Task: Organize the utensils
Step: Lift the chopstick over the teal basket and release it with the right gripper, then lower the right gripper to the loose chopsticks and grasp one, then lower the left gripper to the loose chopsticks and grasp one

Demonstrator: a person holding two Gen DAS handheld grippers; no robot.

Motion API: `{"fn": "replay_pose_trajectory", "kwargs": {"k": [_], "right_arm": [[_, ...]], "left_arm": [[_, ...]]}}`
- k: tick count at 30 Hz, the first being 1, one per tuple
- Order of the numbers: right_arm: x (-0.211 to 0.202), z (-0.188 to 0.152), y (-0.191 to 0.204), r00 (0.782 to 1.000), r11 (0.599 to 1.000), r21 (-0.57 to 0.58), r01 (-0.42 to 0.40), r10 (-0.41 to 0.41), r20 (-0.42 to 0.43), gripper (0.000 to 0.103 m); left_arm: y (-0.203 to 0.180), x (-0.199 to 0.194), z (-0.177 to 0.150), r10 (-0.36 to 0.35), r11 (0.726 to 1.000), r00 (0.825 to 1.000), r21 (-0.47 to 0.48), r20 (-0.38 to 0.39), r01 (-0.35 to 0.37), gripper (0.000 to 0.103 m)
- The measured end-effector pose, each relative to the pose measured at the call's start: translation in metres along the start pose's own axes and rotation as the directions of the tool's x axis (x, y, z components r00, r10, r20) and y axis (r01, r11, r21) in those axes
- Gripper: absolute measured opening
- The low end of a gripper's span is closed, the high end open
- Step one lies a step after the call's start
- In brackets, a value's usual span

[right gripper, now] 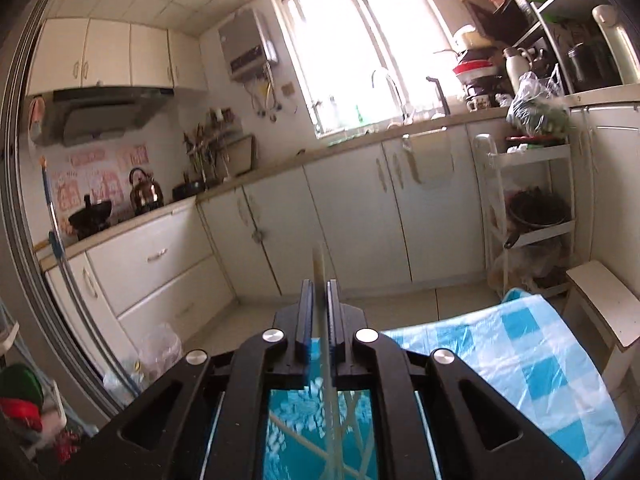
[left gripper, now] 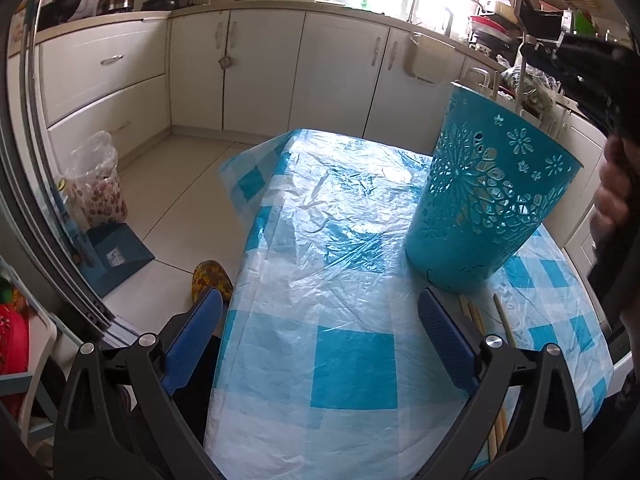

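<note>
Blue-padded left gripper (left gripper: 320, 336) wide open, empty | right gripper (right gripper: 319, 312) narrowly parted around chopstick (right gripper: 320, 276)

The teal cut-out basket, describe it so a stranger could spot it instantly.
Find the table under the blue-and-white checked plastic cloth. On its far right stands a tall teal plastic basket, wider at the top. Its flower-shaped cut-outs set it apart from the pale wooden chopsticks lying beside it.

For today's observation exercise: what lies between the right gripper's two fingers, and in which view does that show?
A pale chopstick stands between the right gripper fingers, its lower end over the blue basket; the right wrist view shows it.
</note>
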State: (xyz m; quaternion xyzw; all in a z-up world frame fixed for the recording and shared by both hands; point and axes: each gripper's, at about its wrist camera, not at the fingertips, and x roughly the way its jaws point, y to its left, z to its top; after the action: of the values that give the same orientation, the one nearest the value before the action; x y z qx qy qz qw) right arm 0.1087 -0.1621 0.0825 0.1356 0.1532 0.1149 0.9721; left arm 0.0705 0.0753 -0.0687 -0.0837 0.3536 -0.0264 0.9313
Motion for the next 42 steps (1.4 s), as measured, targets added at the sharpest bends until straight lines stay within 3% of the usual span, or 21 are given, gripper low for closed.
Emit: {"fn": "replay_pose_trajectory", "kwargs": {"k": [1, 5, 8, 10, 12, 15, 16, 18, 26, 31, 36, 42], "right_arm": [[-0.004, -0.001, 0.0, 1.0, 1.0, -0.002, -0.005, 0.005, -0.005, 0.018], [-0.038, 0.0, 0.002, 1.0, 1.0, -0.012, -0.023, 0.023, 0.005, 0.021], [-0.07, -0.01, 0.0, 1.0, 1.0, -0.015, -0.006, 0.006, 0.006, 0.039], [-0.088, -0.03, -0.003, 0.999, 0.999, -0.027, 0.022, -0.023, -0.036, 0.042], [-0.095, -0.058, -0.009, 0.989, 0.998, -0.052, 0.047, -0.054, -0.14, 0.042], [-0.084, -0.113, -0.024, 0.922, 0.996, -0.053, 0.072, -0.087, -0.376, 0.039], [-0.079, -0.121, -0.026, 0.905, 0.996, -0.046, 0.073, -0.086, -0.417, 0.032], [-0.065, -0.137, -0.031, 0.867, 0.996, -0.041, 0.075, -0.085, -0.49, 0.031], [-0.024, -0.156, -0.027, 0.81, 0.988, -0.118, 0.101, -0.15, -0.567, 0.028], [-0.03, -0.155, -0.038, 0.803, 0.982, -0.137, 0.129, -0.184, -0.566, 0.008], [-0.043, -0.153, -0.063, 0.811, 0.985, -0.049, 0.166, -0.165, -0.562, 0.006], [-0.042, -0.154, -0.072, 0.818, 0.989, -0.021, 0.145, -0.132, -0.559, 0.006]], "left_arm": [[0.0, 0.001, 0.0, 0.0, 1.0, 1.0, -0.001, 0.0, 0.0, 0.094], [0.0, 0.003, -0.002, 0.003, 1.0, 1.0, 0.003, 0.0, -0.003, 0.095], [0.003, 0.009, -0.007, 0.0, 1.0, 1.0, -0.011, -0.027, 0.0, 0.095], [0.006, 0.012, -0.009, -0.01, 1.0, 0.999, -0.03, -0.044, 0.009, 0.095], [0.008, 0.012, -0.01, -0.01, 0.999, 0.999, -0.044, -0.043, 0.008, 0.095], [0.006, 0.01, -0.013, 0.003, 0.999, 0.999, -0.032, -0.037, -0.004, 0.095], [0.003, 0.009, -0.014, 0.008, 1.0, 0.999, -0.019, -0.032, -0.008, 0.095], [-0.002, 0.006, -0.017, 0.016, 1.0, 1.0, 0.007, -0.023, -0.016, 0.095], [-0.03, -0.003, -0.016, -0.015, 0.996, 0.999, 0.083, -0.04, 0.018, 0.095], [-0.063, 0.005, -0.019, -0.012, 0.984, 0.995, 0.175, -0.098, 0.029, 0.095], [-0.103, 0.022, -0.019, 0.044, 0.955, 0.988, 0.298, -0.15, 0.002, 0.095], [-0.122, 0.047, -0.017, 0.123, 0.936, 0.974, 0.348, -0.191, -0.05, 0.095]]}}
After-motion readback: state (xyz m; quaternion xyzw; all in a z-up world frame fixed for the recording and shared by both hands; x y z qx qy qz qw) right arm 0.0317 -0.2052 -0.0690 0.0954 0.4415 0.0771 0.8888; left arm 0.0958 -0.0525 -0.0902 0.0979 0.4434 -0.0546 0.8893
